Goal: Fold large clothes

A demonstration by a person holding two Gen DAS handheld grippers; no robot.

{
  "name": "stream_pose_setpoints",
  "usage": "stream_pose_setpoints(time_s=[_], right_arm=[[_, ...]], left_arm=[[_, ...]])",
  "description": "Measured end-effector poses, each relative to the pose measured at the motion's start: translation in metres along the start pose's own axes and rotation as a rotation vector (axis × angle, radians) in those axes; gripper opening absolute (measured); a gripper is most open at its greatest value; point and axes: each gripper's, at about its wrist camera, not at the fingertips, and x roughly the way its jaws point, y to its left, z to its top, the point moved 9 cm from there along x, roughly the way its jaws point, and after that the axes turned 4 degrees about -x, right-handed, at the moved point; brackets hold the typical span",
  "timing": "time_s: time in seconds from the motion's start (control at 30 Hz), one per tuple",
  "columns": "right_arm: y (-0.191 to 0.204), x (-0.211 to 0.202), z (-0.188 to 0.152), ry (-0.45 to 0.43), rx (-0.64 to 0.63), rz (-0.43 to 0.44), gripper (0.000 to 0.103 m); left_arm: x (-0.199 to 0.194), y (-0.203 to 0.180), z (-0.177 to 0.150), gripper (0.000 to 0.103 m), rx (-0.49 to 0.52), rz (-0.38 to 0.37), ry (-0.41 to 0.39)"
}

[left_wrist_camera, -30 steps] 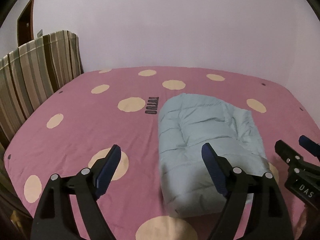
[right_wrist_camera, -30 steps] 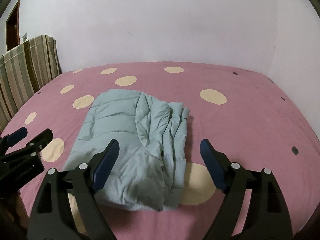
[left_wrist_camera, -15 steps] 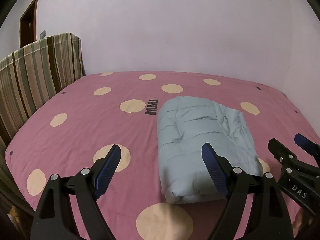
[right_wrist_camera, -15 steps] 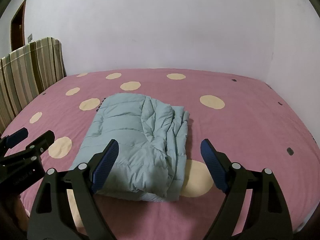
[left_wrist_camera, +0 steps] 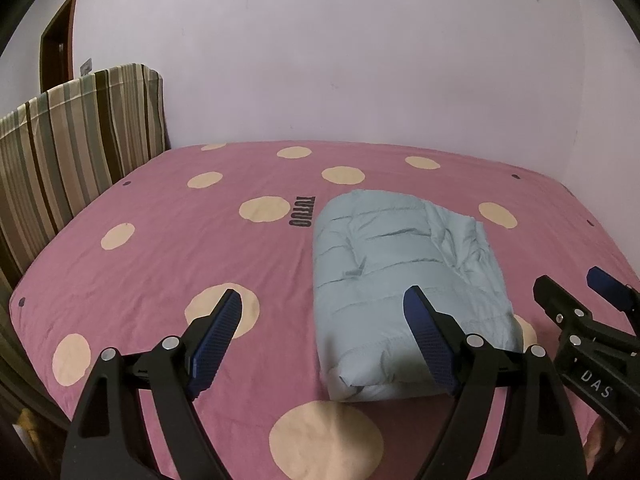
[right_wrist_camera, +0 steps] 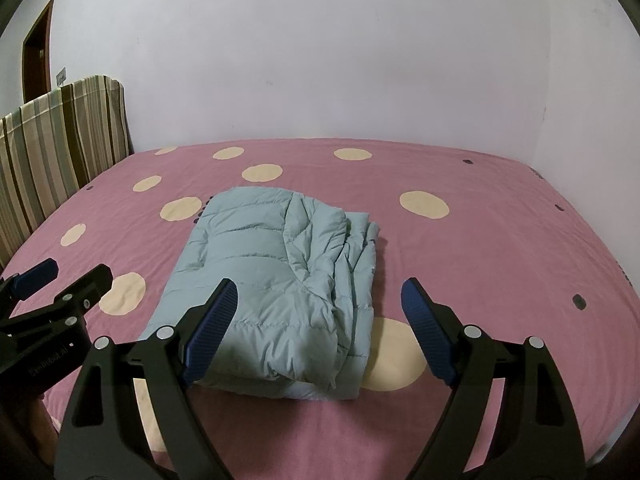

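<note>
A pale blue puffer jacket (left_wrist_camera: 404,276) lies folded into a thick rectangle on the pink bed (left_wrist_camera: 160,248). The right wrist view shows the same jacket (right_wrist_camera: 276,280) with its layered edges along its right side. My left gripper (left_wrist_camera: 322,308) hangs open above the sheet, near the jacket's left front corner, with nothing between its blue pads. My right gripper (right_wrist_camera: 318,298) is open too, over the jacket's near end and clear of the fabric. Each gripper shows at the other view's edge: the right gripper (left_wrist_camera: 576,292) and the left gripper (right_wrist_camera: 68,276).
The bed's pink sheet with cream dots (right_wrist_camera: 480,240) fills both views. A striped headboard cushion (left_wrist_camera: 72,152) stands along the left side. White walls (right_wrist_camera: 320,60) close off the far side and right. A dark door frame (left_wrist_camera: 56,44) shows at the upper left.
Both grippers have drawn back and slightly up from the jacket, which now sits further off and lower in both views. The jacket lies still. Both grippers stayed open.
</note>
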Motion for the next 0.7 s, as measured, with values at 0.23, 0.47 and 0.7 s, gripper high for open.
stream_pose_setpoints(time_s=[0.23, 0.47, 0.7], right_arm=[[0.0006, -0.0011, 0.0001, -0.001, 0.002, 0.002, 0.084], [0.0019, -0.0028, 0.0006, -0.005, 0.003, 0.002, 0.084], [0.0028, -0.0032, 0.001, -0.004, 0.002, 0.001, 0.084]], left_arm=[[-0.0004, -0.0001, -0.0007, 0.082, 0.0, -0.001, 0.003], [-0.0014, 0.0003, -0.0025, 0.082, 0.001, -0.001, 0.006], [-0.0016, 0.0004, -0.0035, 0.082, 0.004, 0.004, 0.007]])
